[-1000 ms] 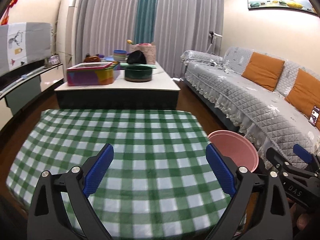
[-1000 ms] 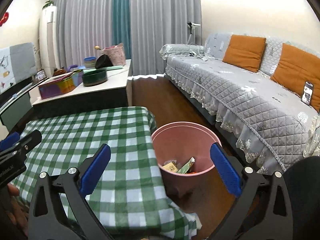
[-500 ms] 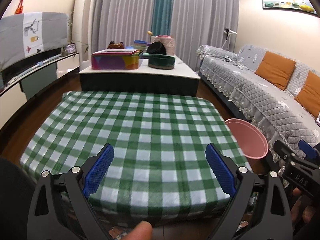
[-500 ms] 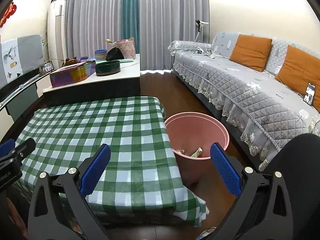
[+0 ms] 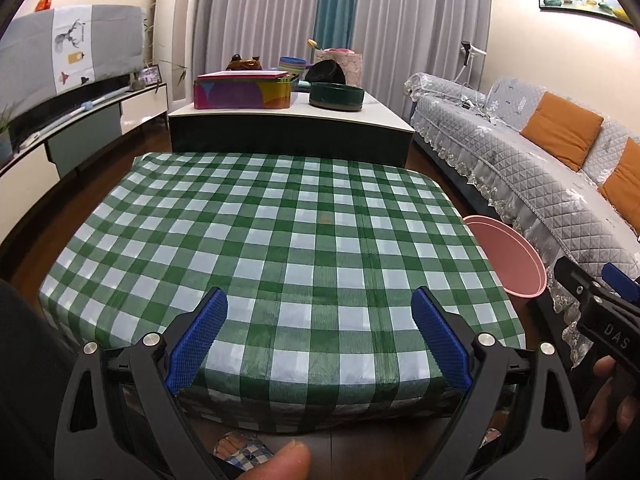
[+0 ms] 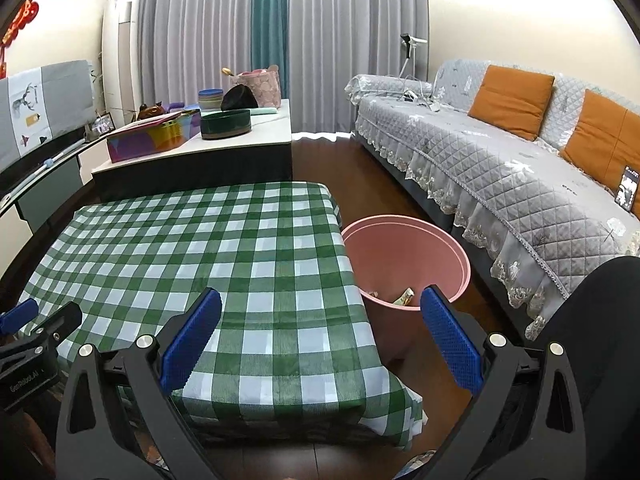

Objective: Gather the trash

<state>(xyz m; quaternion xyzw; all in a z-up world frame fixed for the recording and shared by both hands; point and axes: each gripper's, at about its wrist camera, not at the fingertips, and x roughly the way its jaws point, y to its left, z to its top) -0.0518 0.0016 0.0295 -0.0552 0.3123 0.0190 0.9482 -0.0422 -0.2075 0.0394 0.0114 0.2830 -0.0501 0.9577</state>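
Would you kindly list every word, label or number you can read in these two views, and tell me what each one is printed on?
"DAS" – on the black body of the right claw, seen from the left wrist view.
"GenRobot.AI" – on the black body of the left claw, seen from the right wrist view.
Grey cover with deer print: small symbols only, no readable words.
Phone screen on the grey quilted sofa: too small to read.

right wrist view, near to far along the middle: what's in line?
Right tool with jaws open → checked tablecloth → low table's dark side → green bowl → pink basket → curtains.
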